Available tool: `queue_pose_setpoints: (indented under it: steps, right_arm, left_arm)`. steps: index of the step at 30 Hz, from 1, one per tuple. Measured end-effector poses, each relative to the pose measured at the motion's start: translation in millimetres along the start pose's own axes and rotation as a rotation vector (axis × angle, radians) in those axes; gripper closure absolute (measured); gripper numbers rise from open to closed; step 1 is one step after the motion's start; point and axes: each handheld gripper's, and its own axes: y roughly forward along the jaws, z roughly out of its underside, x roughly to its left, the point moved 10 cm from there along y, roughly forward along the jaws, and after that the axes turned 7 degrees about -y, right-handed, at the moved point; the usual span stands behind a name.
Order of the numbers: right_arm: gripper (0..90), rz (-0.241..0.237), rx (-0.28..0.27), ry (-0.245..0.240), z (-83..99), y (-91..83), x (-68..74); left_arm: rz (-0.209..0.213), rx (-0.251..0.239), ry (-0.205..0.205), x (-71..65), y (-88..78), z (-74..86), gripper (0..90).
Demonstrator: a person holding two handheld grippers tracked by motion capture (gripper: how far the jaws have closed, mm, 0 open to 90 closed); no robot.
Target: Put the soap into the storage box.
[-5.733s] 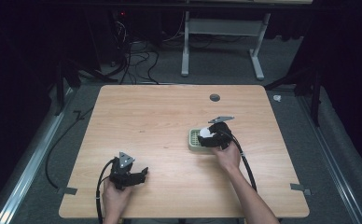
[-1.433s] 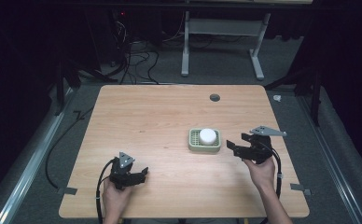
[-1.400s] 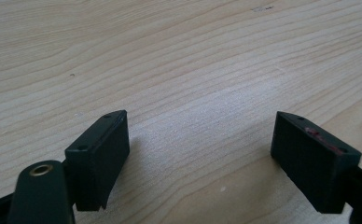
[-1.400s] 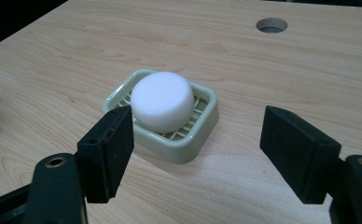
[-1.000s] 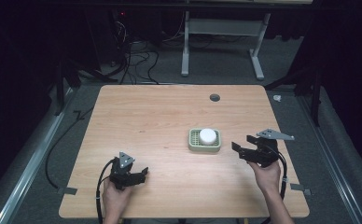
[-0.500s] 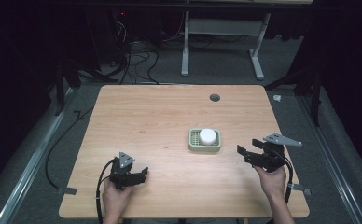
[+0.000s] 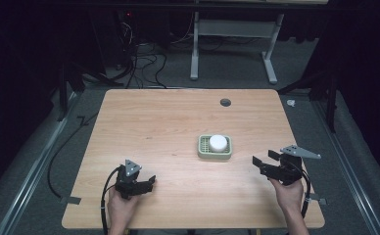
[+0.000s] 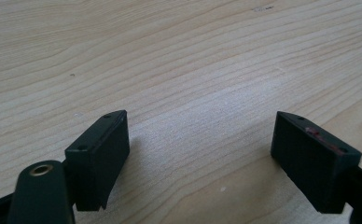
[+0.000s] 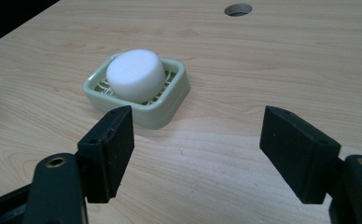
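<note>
- Item: round white cake of soap (image 7: 218, 143), lying in the pale green slatted plastic soap dish (image 7: 201, 152); dish stands right of centre on the light wooden table (image 7: 168, 122).
- Change: my right gripper (image 7: 264, 159), at the dish a few seconds ago, is now drawn back toward 4 o'clock of it, near the table's right edge.
- Right gripper, state: jaws apart, nothing between them; dish and soap sit clear of them at 11 o'clock in the right gripper view.
- Left gripper (image 7: 149, 182), state: jaws spread, empty, over bare wood at 7 o'clock of the dish; unmoved.
- Reading: the soap appears delivered and released; the placing seems done, with only retreat left.
</note>
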Motion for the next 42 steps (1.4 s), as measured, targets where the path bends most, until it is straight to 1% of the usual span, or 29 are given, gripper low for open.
queue_pose_setpoints:
  steps: [1,3,10,20,42]
  right_arm:
    - [26.7,0.002,-0.003,-0.002,0.7,-0.4,-1.3]
    - [26.8,0.005,-0.007,0.019,2.9,-3.1,-4.1]
    - [26.8,0.009,-0.006,0.019,7.2,-5.3,-6.6]
    - [26.8,0.002,0.003,0.039,16.8,-3.0,-6.3]
    - [26.8,-0.004,0.035,0.051,35.3,6.8,-1.7]
  left_arm:
    - [0.0,0.0,0.0,0.0,0.0,0.0,19.7]
    - [0.0,0.0,0.0,0.0,0.0,0.0,19.7]
    - [0.0,0.0,0.0,0.0,0.0,0.0,19.7]
    - [0.0,0.0,0.0,0.0,0.0,0.0,19.7]
    - [0.0,0.0,0.0,0.0,0.0,0.0,19.7]
